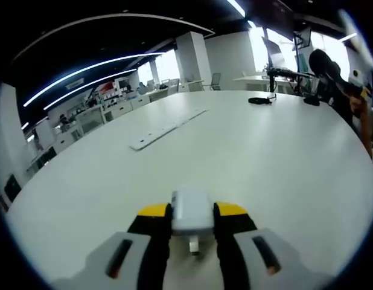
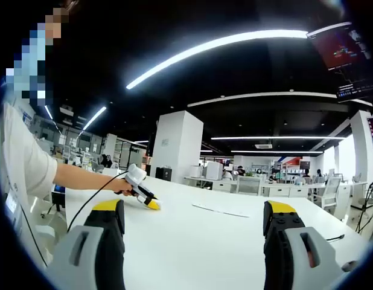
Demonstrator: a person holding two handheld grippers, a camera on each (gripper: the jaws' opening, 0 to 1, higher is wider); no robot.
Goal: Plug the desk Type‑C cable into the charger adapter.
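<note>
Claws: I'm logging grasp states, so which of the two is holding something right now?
The left claw: it is shut on the white charger adapter. The right claw stands wide open with nothing between its jaws.

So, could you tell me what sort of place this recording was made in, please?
Most likely an open-plan office: a big white table in front, rows of desks with chairs behind, and long ceiling light strips overhead.
</note>
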